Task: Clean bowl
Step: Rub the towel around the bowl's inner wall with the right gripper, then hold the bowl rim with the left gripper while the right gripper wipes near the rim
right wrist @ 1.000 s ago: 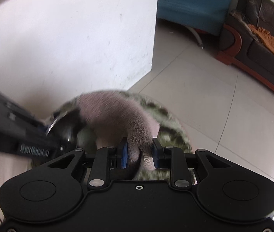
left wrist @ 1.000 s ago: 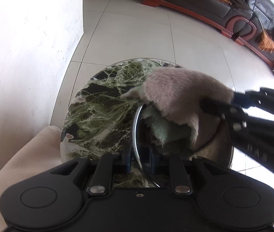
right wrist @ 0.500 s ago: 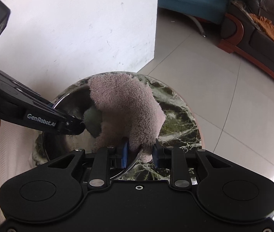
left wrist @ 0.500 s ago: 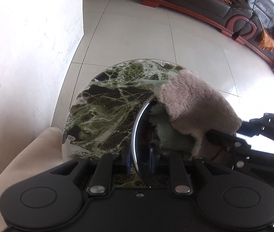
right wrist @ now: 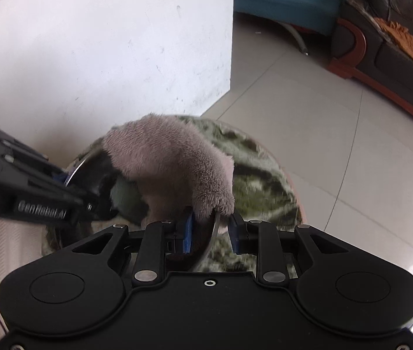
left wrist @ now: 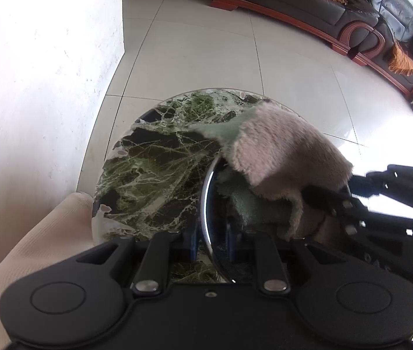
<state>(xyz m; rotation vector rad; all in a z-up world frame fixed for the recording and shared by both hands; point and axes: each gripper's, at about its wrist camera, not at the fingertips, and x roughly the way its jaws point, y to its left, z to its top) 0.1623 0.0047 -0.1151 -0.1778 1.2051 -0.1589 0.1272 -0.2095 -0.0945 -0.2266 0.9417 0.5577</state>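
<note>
Left gripper (left wrist: 210, 243): clamped on the near rim of the bowl (left wrist: 206, 195).
Right gripper (right wrist: 210, 229): pinching the cloth (right wrist: 171, 160) (pink over green), draped into the bowl.
Bowl: on the table (left wrist: 148, 175).
Beyond: sofa (left wrist: 337, 8).

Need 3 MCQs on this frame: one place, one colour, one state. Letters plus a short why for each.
1. Where does the bowl sit?
A. on the round green marble table
B. on the floor tiles
C. on the dark sofa

2. What colour is the upper face of the cloth?
A. bright yellow
B. pinkish grey
C. navy

3. What does the left gripper do?
A. hangs open above the table
B. holds the cloth
C. is shut on the bowl's rim

Key: 1 A, marble shows under and around the bowl; 2 B, its pile reads pinkish grey in both views; 3 C, the metal rim runs between its fingers, while the right gripper holds the cloth.
</note>
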